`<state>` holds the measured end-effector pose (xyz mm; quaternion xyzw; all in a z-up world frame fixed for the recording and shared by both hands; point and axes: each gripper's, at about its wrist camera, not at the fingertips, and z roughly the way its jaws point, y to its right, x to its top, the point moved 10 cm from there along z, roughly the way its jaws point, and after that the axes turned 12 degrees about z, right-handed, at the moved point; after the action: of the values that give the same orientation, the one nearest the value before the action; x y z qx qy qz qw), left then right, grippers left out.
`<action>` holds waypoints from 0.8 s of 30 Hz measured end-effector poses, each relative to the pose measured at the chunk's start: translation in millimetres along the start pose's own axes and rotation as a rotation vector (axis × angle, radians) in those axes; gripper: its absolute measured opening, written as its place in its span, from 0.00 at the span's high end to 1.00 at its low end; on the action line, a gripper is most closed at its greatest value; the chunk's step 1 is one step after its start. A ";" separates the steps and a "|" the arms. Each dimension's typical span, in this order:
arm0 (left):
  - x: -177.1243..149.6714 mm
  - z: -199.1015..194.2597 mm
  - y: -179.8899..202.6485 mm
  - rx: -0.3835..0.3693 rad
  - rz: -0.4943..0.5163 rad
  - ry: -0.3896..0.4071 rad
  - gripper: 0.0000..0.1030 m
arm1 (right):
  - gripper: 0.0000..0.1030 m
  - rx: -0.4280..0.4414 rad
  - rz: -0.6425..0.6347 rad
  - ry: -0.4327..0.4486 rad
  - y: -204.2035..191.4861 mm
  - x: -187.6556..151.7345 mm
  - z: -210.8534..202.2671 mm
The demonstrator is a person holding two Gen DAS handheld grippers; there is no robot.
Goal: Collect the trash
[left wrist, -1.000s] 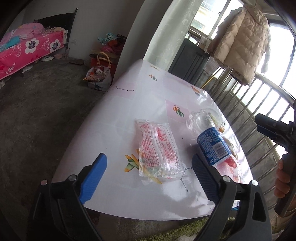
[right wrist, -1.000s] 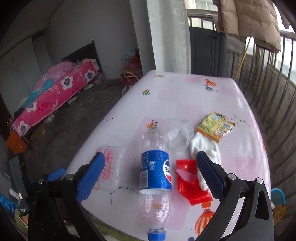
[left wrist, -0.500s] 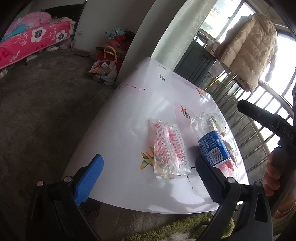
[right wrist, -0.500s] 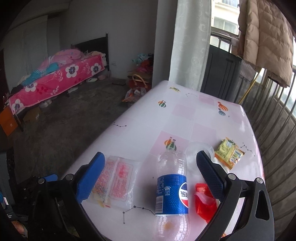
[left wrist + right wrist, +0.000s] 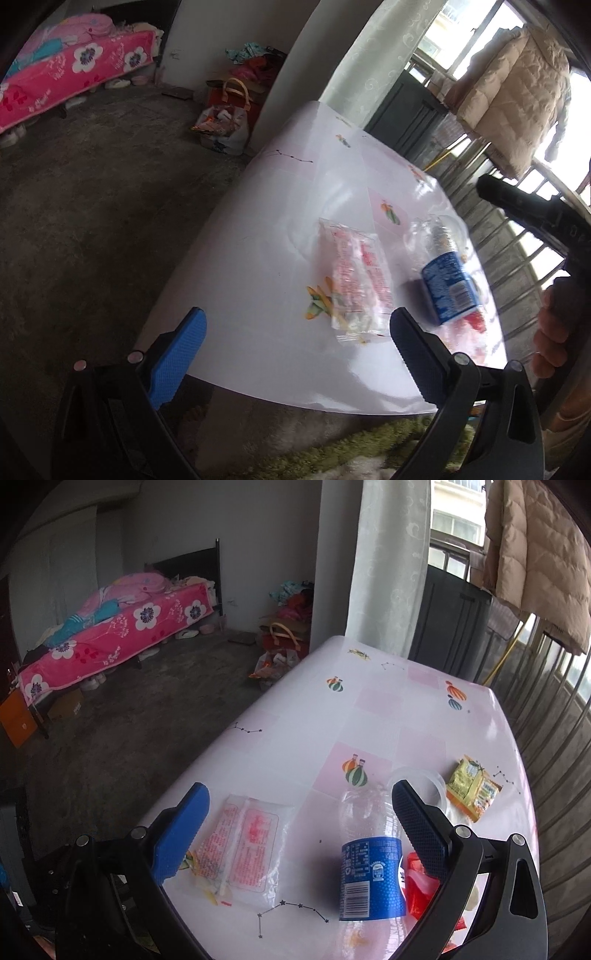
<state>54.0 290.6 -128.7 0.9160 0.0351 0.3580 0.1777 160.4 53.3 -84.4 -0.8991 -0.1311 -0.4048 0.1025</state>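
Observation:
Trash lies on a white and pink table (image 5: 295, 206) (image 5: 369, 716). A clear packet with red print (image 5: 354, 284) (image 5: 243, 849) lies near the front edge. Beside it to the right lies an empty bottle with a blue label (image 5: 448, 284) (image 5: 369, 867), then a red wrapper (image 5: 472, 321) (image 5: 421, 886). Farther back are a clear cup (image 5: 424, 779), a yellow packet (image 5: 472, 786) and something white (image 5: 458, 816). My left gripper (image 5: 295, 354) hangs open before the table's edge, holding nothing. My right gripper (image 5: 299, 830) hovers open above the packet and bottle, touching neither.
A person's hand (image 5: 554, 332) grips a black handle at the right. A metal railing (image 5: 554, 701) runs along the table's right side, with a beige coat (image 5: 535, 554) above. A green rug (image 5: 351, 450) lies under the near edge. A pink bed (image 5: 110, 635) and bags (image 5: 225, 122) stand across the floor.
The right gripper has shifted left and rolled, so the clear packet now lies between its fingers in view. The left gripper drew back slightly; its jaws stay wide.

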 end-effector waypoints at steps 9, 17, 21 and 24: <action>10.6 -8.7 39.8 -0.186 0.088 0.070 0.06 | 0.08 0.044 0.022 0.009 2.6 -0.6 -4.8; 21.4 -4.2 46.6 -0.220 0.082 0.098 0.06 | 0.08 0.113 0.107 -0.022 15.2 -4.3 -7.4; 21.3 -0.4 44.7 -0.188 0.120 0.107 0.06 | 0.08 0.114 0.161 -0.030 30.2 -7.2 -14.9; 17.5 6.5 42.7 -0.188 0.139 0.088 0.06 | 0.08 0.103 0.189 -0.047 45.1 -16.0 -18.8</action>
<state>68.6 252.1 -106.9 0.8789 -0.0543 0.4111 0.2357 151.3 2.8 -87.8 -0.9103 -0.0690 -0.3648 0.1833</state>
